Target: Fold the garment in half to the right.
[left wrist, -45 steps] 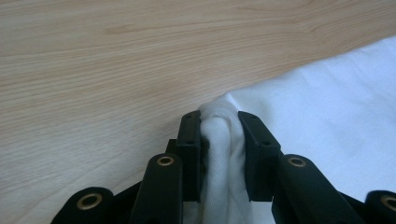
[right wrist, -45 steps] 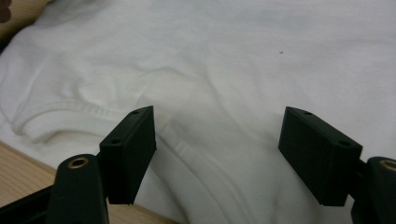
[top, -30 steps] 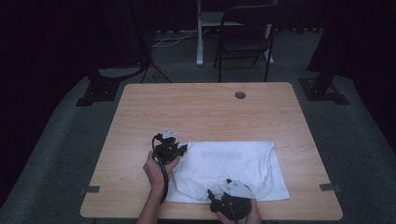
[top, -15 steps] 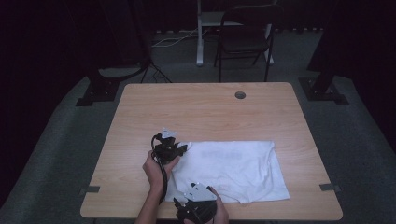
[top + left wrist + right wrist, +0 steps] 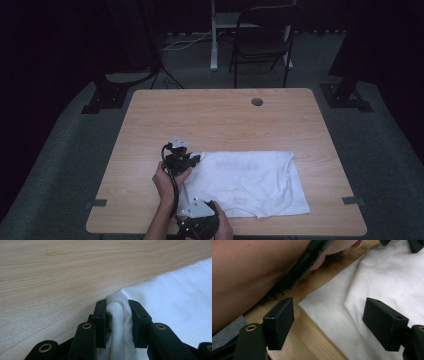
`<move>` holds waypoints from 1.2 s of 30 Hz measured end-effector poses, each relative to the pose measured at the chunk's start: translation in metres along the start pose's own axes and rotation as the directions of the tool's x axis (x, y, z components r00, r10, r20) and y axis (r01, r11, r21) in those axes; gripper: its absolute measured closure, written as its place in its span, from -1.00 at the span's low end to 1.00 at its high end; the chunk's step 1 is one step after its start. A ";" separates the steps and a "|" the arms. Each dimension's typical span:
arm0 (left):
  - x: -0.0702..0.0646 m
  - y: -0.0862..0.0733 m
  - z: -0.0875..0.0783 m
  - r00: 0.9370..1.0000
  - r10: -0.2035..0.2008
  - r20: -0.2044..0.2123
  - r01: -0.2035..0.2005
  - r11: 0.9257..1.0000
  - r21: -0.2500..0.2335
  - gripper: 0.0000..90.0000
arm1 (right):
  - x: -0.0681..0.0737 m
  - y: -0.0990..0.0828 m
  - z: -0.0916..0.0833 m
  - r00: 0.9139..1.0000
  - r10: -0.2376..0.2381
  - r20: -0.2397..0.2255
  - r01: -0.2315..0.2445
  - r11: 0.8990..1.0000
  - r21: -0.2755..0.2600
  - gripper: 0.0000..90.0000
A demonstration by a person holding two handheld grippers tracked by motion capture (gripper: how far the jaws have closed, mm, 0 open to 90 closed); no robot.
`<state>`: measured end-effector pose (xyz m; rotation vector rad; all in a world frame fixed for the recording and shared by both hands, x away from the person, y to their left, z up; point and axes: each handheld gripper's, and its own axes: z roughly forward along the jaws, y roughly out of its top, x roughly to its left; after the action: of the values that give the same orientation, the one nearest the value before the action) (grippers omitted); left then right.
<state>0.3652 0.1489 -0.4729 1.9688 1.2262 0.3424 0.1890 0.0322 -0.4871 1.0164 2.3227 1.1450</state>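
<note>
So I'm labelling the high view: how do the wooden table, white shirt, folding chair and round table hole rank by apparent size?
1. wooden table
2. white shirt
3. folding chair, though it stands farther back, so its true size is unsure
4. round table hole

You can read no text here. The white shirt (image 5: 250,182) carries a faint grey print across its chest in the high view, but it's too pale and small for you to make out a single letter. No label, brand or number shows on the table (image 5: 210,120).
</note>
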 end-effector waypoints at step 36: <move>-0.003 0.000 0.000 1.000 -0.003 -0.026 0.003 1.000 -0.004 0.55 | -0.012 0.001 0.000 0.988 0.059 0.143 -0.060 0.998 -0.002 0.76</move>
<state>0.3634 0.1460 -0.4728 1.9645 1.2440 0.3691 0.1977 0.0235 -0.4867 1.1367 2.1958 1.0556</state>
